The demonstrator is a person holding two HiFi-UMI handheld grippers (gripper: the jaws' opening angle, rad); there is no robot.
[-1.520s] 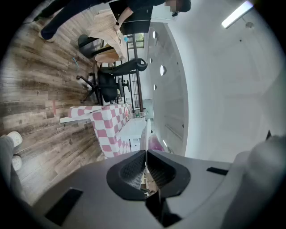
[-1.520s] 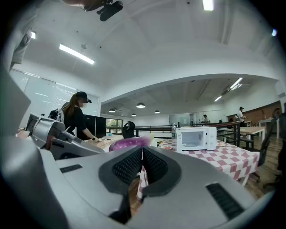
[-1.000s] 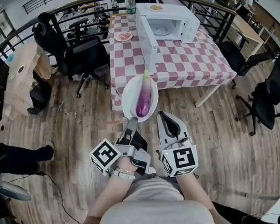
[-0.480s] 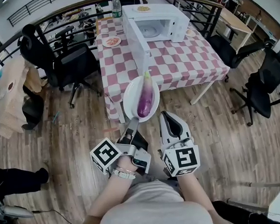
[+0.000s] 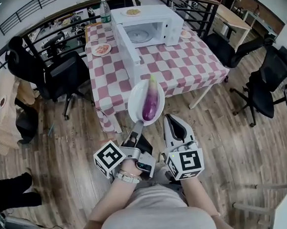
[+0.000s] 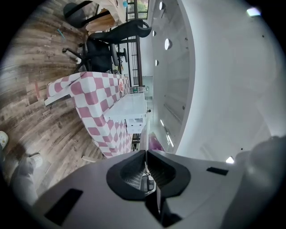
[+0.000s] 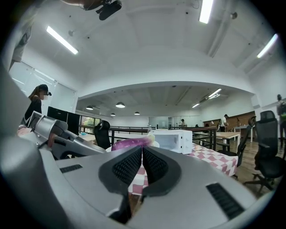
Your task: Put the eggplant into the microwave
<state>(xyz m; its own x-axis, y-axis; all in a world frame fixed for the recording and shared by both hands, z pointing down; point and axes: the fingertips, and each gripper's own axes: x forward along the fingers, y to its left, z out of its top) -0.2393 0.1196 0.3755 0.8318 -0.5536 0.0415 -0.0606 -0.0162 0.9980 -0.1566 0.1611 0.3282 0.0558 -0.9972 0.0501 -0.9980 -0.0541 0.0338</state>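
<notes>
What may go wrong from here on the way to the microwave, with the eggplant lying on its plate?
1. The left gripper pinches the round white plate only at its near rim; the plate may tip and the loose purple eggplant may roll off.
2. The open door of the white microwave juts forward at its left; the plate might strike it.

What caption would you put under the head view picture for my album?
Left gripper holds a plate with a purple eggplant, facing the open microwave on the checkered table.
</notes>
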